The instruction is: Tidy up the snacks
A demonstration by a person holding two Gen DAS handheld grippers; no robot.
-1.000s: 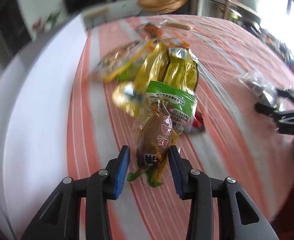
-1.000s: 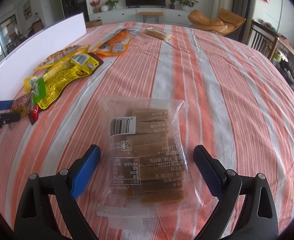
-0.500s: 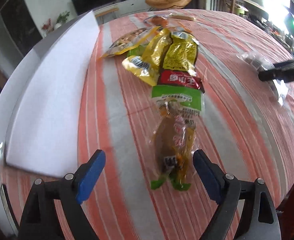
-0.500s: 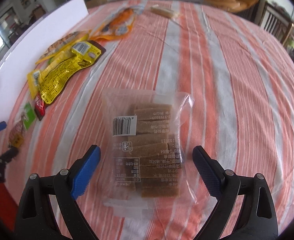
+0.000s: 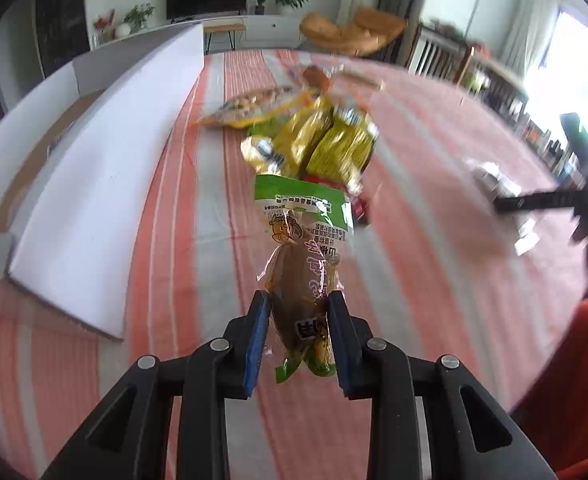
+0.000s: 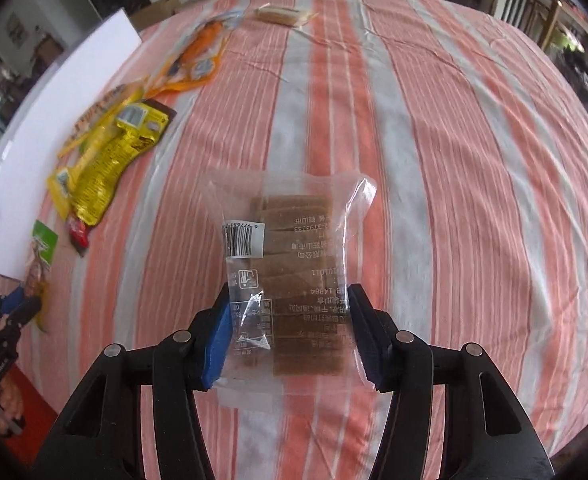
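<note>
My left gripper (image 5: 298, 332) is shut on a clear packet with a brown snack and a green top (image 5: 303, 276), near the table's front edge. Beyond it lie yellow packets (image 5: 325, 144) and a red packet (image 5: 357, 210) in a row. My right gripper (image 6: 288, 334) is shut on a clear bag of brown wafer slabs (image 6: 294, 256), its blue pads pressing both sides. In the right wrist view the left gripper (image 6: 12, 308) and its packet (image 6: 38, 264) show at the far left.
A white foam board (image 5: 94, 176) lies along the left side of the striped orange tablecloth (image 6: 453, 160). An orange packet (image 6: 198, 52) and a small wafer pack (image 6: 284, 14) lie at the far end. Chairs stand beyond the table.
Both grippers have closed: the left on the brown snack packet, the right on the wafer bag. The right view has tilted down over the table.
</note>
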